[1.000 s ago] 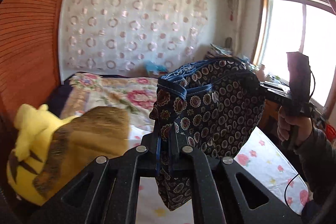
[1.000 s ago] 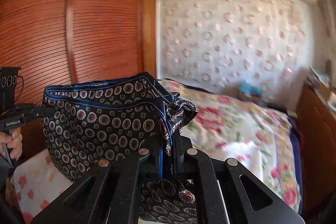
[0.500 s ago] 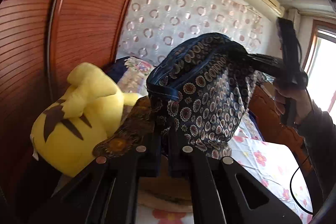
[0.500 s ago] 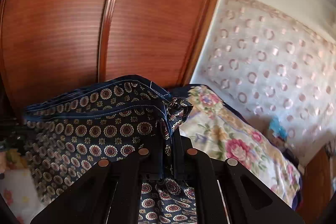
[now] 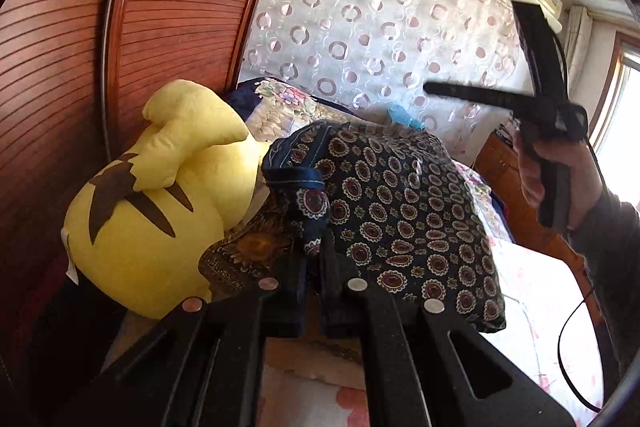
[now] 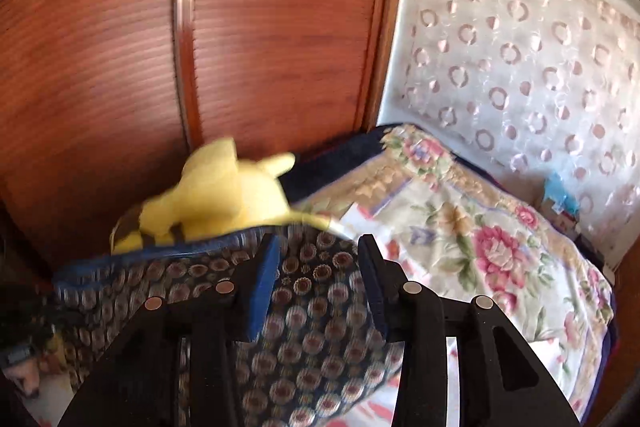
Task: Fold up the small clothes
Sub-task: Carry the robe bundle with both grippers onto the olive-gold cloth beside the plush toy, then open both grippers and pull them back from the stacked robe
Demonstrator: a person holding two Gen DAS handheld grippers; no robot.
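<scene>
Your left gripper [image 5: 314, 247] pinches the patterned navy garment [image 5: 400, 211], which lies beside the yellow plush toy [image 5: 160, 203]. Your right gripper's [image 6: 318, 247] jaws have just been opening, the cloth loose between them.

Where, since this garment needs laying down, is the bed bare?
Free: the floral quilt right of the dark blue medallion-print garment, toward the ringed curtain. Crowded: the wooden wardrobe side, where the yellow plush toy and brown patterned cloth lie.
</scene>
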